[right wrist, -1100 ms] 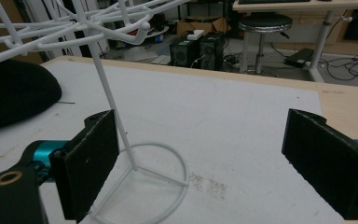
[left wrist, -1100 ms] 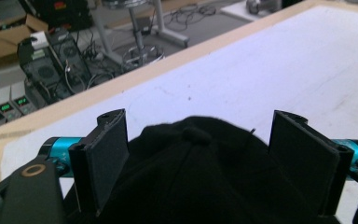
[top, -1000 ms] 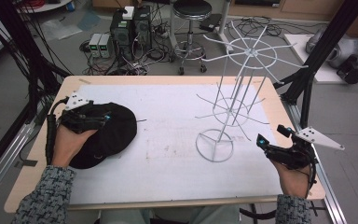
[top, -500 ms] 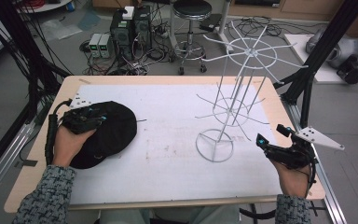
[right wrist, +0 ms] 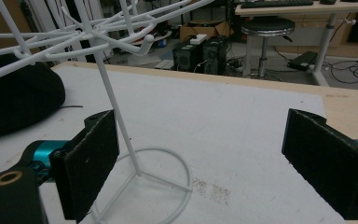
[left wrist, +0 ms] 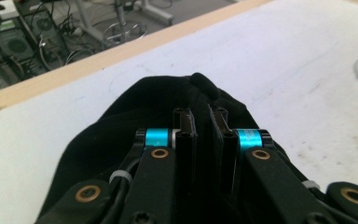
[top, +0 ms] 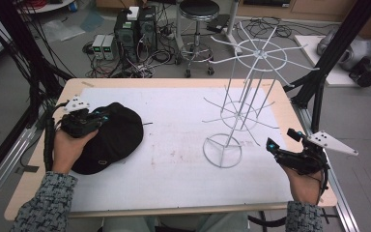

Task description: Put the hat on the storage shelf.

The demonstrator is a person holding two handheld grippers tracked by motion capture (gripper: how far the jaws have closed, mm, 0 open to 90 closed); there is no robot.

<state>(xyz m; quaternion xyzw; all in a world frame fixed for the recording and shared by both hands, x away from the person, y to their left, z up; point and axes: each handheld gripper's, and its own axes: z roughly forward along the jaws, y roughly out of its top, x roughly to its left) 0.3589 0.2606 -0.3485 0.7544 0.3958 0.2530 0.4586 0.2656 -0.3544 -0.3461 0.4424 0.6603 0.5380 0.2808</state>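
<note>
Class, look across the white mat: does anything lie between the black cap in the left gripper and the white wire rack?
Nothing visible does. The left gripper is shut on the black cap, and only bare white mat lies between it and the white wire rack.

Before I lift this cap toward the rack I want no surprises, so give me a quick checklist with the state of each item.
1. Left gripper shut on the black cap, jaws just closed: ok.
2. Fabric pinched between the jaws: ok.
3. How firmly the fold is held: cannot tell.
4. Right gripper open, holding nothing: ok.
5. White wire rack upright on its ring base: ok.
6. Rack steadied by the right gripper: not ok, jaws apart from it.
</note>
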